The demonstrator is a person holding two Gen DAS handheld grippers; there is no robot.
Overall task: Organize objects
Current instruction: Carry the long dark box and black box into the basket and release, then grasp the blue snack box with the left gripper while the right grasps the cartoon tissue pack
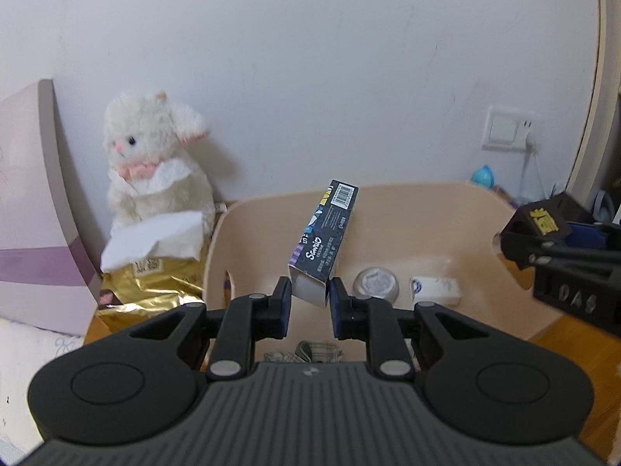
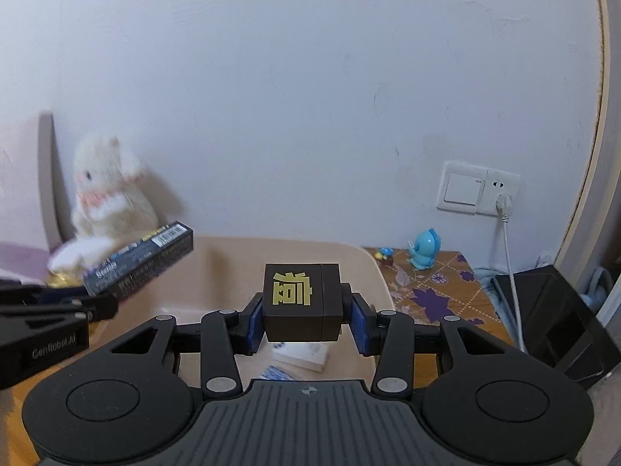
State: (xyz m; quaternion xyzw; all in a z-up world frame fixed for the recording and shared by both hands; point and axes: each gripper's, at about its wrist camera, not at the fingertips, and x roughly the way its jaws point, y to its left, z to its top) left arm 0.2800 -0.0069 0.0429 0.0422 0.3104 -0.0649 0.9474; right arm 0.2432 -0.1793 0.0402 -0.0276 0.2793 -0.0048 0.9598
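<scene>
My left gripper (image 1: 309, 298) is shut on the lower end of a long dark Sanrio carton (image 1: 324, 239), tilted over the beige bin (image 1: 419, 209). The carton also shows in the right wrist view (image 2: 143, 258). My right gripper (image 2: 302, 316) is shut on a black cube with a gold character (image 2: 300, 305), held above the same bin (image 2: 349, 264). The cube also shows in the left wrist view (image 1: 543, 229). In the bin lie a round silver-lidded jar (image 1: 375, 285), a small white box (image 1: 436, 291) and a checked cloth item (image 1: 310, 351).
A white plush rabbit (image 1: 155, 163) sits behind a gold tissue pack (image 1: 151, 291) left of the bin, beside a pink box (image 1: 35, 209). A blue toy figure (image 2: 425, 248) stands on the patterned cloth (image 2: 438, 287). A wall socket with a white cable (image 2: 504, 209) is at right.
</scene>
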